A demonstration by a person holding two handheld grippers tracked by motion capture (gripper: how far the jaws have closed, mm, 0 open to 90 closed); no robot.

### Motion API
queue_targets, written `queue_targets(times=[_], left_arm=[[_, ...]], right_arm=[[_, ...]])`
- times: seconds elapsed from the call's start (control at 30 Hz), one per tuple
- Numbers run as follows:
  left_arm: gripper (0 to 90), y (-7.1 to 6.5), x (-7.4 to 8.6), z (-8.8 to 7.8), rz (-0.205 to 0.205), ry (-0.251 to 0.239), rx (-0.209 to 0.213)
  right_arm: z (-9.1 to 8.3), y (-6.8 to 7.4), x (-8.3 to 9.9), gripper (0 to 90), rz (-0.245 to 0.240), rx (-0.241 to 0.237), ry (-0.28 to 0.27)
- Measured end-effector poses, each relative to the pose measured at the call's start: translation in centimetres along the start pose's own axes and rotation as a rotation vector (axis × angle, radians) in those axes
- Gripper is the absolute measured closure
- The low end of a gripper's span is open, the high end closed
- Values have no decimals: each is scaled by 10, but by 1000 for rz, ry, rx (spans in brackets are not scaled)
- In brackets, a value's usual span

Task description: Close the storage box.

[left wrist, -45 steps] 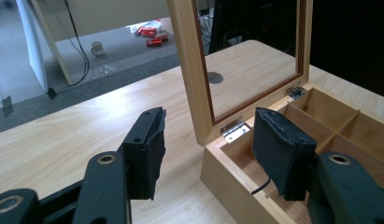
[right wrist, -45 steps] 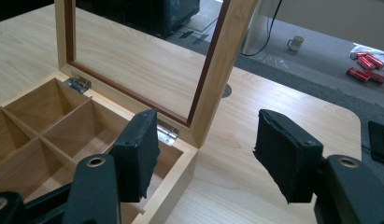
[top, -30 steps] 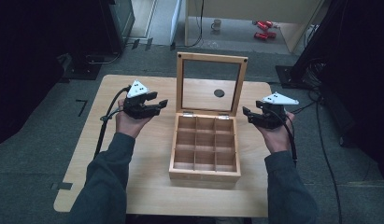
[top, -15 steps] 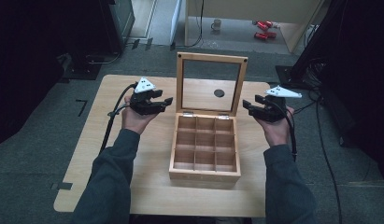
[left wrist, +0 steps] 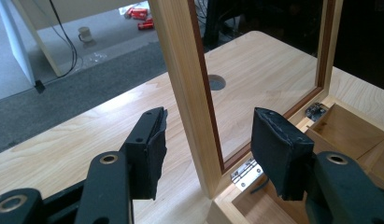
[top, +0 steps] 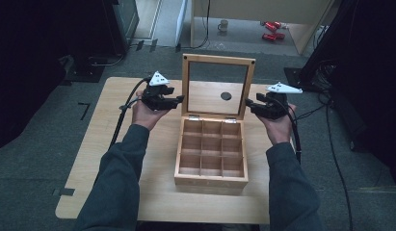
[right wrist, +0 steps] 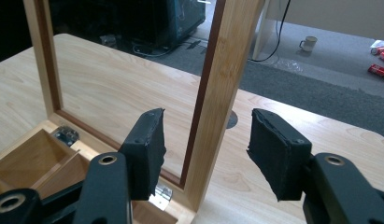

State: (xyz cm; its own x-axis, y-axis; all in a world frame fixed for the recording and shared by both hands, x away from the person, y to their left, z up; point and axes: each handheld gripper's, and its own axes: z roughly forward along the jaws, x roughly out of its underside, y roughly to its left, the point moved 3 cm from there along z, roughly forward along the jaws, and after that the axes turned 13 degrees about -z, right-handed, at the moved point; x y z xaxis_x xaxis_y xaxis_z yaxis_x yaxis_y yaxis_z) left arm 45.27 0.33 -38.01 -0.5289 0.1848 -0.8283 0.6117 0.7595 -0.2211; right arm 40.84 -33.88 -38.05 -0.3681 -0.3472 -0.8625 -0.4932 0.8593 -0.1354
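Note:
A wooden box (top: 211, 182) with several empty compartments sits mid-table, and its glass-paned lid (top: 218, 60) stands upright at the back. My left gripper (top: 178, 99) is at the lid's left side. In the left gripper view its open jaws (left wrist: 209, 119) straddle the lid's side rail (left wrist: 180, 60) without touching it. My right gripper (top: 249, 103) is at the lid's right side. There its jaws (right wrist: 208, 116) have just been closing and straddle the other rail (right wrist: 231, 51), with gaps at both pads.
The light wooden table (top: 138, 144) has a round hole (top: 226, 96) behind the lid. On the floor beyond it are a mug (top: 223, 25) and red items (top: 270, 30). Dark equipment and cables stand at both sides.
Both hands have moved inward toward the lid. The grippers stood clear of its sides before, and their jaws now straddle its two side rails.

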Motion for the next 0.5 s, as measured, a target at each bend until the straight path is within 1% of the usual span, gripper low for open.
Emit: queue_targets(times=[0.03, 0.07, 0.1, 0.13, 0.17, 0.2, 0.27, 0.3, 0.33, 0.37, 0.43, 0.47, 0.5], left_arm=[[454, 0, 0, 2, -8, 2, 2], [455, 1, -1, 7, -14, 14, -3], [457, 1, -1, 7, -14, 14, -3], [462, 1, -2, 9, -26, 10, 6], [462, 2, -2, 11, -36, 8, 8], [467, 5, -2, 15, -54, 7, 2], [468, 6, -2, 17, -62, 10, 0], [467, 5, -1, 21, -55, 29, -5], [466, 3, -1, 24, -39, 41, -12], [465, 2, -2, 25, -35, 45, -14], [465, 0, -5, 28, -36, 34, -14], [466, 0, -7, 30, -40, 37, -16], [466, -1, -8, 31, -45, 24, -11]], right_arm=[[0, 0, 0, 456, 0, 0, 0], [4, -1, -1, 456, 4, 2, 3], [4, -1, -1, 456, 4, 2, 3], [9, -3, -1, 456, 13, 4, 4], [9, -3, -1, 456, 13, 4, 4], [14, -4, 1, 455, 30, 3, 8], [16, -5, 1, 454, 35, 5, 13], [21, -5, 3, 451, 44, 3, 17], [23, -5, 4, 449, 45, 2, 19], [26, -6, 5, 448, 45, 0, 24], [30, -5, 6, 447, 49, -4, 24], [32, -5, 6, 445, 50, -4, 22], [33, -5, 6, 443, 51, -3, 23]])
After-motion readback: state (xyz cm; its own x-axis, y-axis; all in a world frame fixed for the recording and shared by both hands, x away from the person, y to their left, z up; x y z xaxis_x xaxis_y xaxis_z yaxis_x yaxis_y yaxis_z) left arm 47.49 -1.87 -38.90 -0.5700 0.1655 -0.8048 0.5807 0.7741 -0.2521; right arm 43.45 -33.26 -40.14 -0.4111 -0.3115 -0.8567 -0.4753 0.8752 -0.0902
